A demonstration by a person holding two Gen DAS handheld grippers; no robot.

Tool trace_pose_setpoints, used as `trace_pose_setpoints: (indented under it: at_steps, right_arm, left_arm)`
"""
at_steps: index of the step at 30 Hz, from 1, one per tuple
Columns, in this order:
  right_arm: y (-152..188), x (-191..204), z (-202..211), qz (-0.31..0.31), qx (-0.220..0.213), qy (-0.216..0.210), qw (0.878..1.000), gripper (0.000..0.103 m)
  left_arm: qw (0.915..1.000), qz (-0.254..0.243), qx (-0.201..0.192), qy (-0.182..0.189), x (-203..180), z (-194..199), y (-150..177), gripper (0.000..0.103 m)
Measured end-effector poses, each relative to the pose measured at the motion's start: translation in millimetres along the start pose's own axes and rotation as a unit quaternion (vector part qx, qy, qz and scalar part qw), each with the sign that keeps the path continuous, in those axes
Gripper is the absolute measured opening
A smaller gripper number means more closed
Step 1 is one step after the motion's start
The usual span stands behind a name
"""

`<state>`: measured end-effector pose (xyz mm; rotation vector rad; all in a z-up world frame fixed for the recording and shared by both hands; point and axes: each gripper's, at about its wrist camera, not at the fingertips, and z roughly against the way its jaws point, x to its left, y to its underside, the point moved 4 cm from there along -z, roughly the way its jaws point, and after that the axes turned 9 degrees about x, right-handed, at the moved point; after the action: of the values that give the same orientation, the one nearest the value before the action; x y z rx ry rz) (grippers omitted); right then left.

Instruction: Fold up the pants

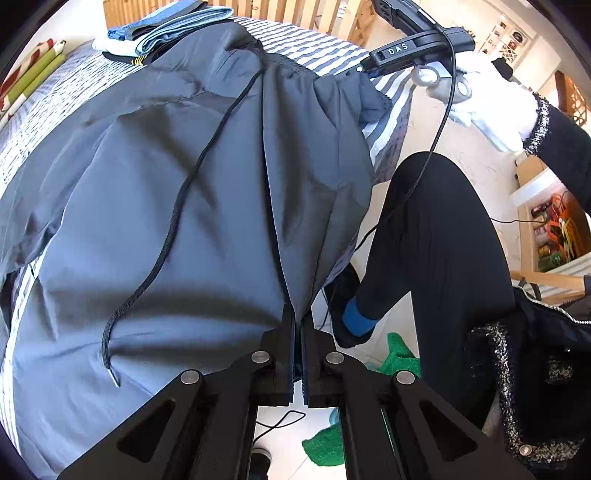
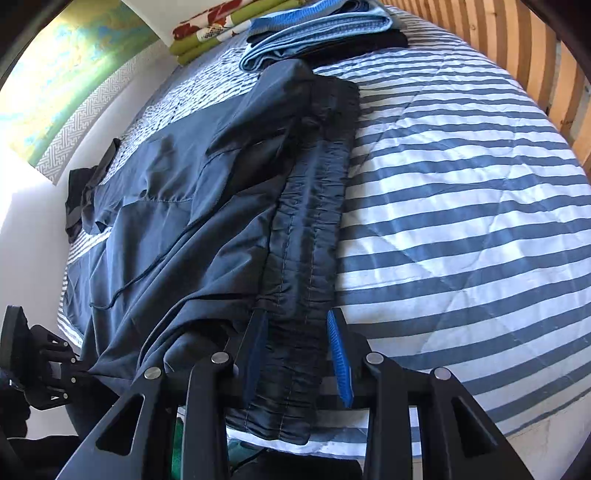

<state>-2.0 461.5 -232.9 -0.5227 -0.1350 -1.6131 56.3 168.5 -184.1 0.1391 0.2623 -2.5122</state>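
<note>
Dark grey pants (image 1: pixel 184 184) lie spread on a striped bed, with a black drawstring (image 1: pixel 173 225) trailing across them. My left gripper (image 1: pixel 298 325) is shut on a fold of the pants' fabric at the bed's edge and pulls it taut. In the right wrist view the pants (image 2: pixel 207 206) stretch away with the gathered waistband (image 2: pixel 310 229) running toward me. My right gripper (image 2: pixel 297 332) stands open, its blue-padded fingers astride the waistband's near end. The left gripper (image 2: pixel 83 371) shows at the lower left, holding fabric. The right gripper (image 1: pixel 367 66), held by a white-gloved hand, sits at the waistband corner.
The blue-and-white striped quilt (image 2: pixel 461 184) covers the bed. A stack of folded clothes (image 2: pixel 317 22) lies at its far end, before a wooden slatted frame (image 2: pixel 535 55). A person's black-clad leg (image 1: pixel 424 240) stands beside the bed. Green cloth (image 1: pixel 399 358) lies on the floor.
</note>
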Motion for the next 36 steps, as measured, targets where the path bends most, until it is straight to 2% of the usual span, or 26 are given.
trace_pose_setpoints:
  at_steps: [1, 3, 5, 8, 9, 11, 13, 19, 21, 23, 25, 28, 31, 36]
  right_arm:
    - [-0.2, 5.3, 3.7, 0.007, -0.009, -0.008, 1.0, 0.0]
    - [-2.7, 16.6, 18.0, 0.025, -0.04, -0.006, 0.999, 0.0]
    - [-5.5, 23.1, 36.4, 0.035, -0.065, 0.024, 0.997, 0.0]
    - [-7.2, 19.8, 57.4, 0.031, -0.08, 0.038, 0.996, 0.0]
    - [-5.7, 15.1, 59.9, 0.025, -0.074, 0.052, 0.996, 0.001]
    - [-2.5, 2.7, 57.1, 0.006, -0.051, 0.042, 0.998, 0.01]
    - [1.4, -11.2, 45.8, -0.025, -0.021, 0.014, 0.999, 0.032]
    - [9.8, -23.9, 8.0, -0.066, 0.024, -0.034, 0.997, 0.033]
    - [6.9, -23.1, 0.1, -0.072, 0.026, -0.046, 0.996, 0.033]
    - [1.8, -19.4, 0.2, -0.072, 0.009, -0.054, 0.996, 0.028]
    - [-2.0, -13.1, 7.0, -0.065, -0.013, -0.071, 0.995, 0.009]
    - [-4.8, 3.9, 24.8, -0.03, -0.047, -0.053, 0.997, 0.006]
    - [-3.0, 19.2, 38.9, 0.003, -0.062, -0.025, 0.998, 0.004]
    - [24.3, 25.7, 74.9, 0.029, -0.105, 0.029, 0.994, 0.004]
  left_arm:
    - [1.0, 0.001, 0.0, 0.0, 1.5, 1.8, 2.0, 0.001]
    - [1.0, 0.003, -0.002, 0.001, 5.0, 4.3, 3.6, 0.001]
    - [1.0, 0.006, -0.004, 0.006, 8.9, 9.7, 7.2, 0.001]
    - [0.9999, 0.004, -0.008, 0.009, 12.5, 12.1, 7.1, 0.001]
    - [0.9999, 0.005, -0.009, 0.01, 14.5, 13.7, 8.2, 0.001]
    - [0.9999, 0.006, -0.009, 0.009, 15.4, 13.2, 9.9, 0.001]
    - [0.9999, 0.008, -0.007, 0.009, 12.8, 5.6, 1.7, 0.001]
    - [0.9999, 0.008, -0.005, 0.009, 13.9, -0.1, -1.1, 0.001]
    - [0.9999, 0.008, -0.005, 0.007, 15.1, 0.6, -1.7, 0.001]
    - [1.0, 0.007, -0.005, 0.004, 16.7, -0.8, -0.7, 0.001]
    - [1.0, 0.009, -0.005, 0.002, 17.4, 0.0, -1.6, 0.001]
    - [0.9999, 0.012, -0.005, -0.001, 18.7, -3.6, -3.5, 0.001]
    - [0.9999, 0.014, -0.005, -0.001, 20.0, -2.5, -3.0, 0.001]
    - [0.9999, 0.012, -0.007, -0.002, 18.3, 0.1, 2.2, 0.001]
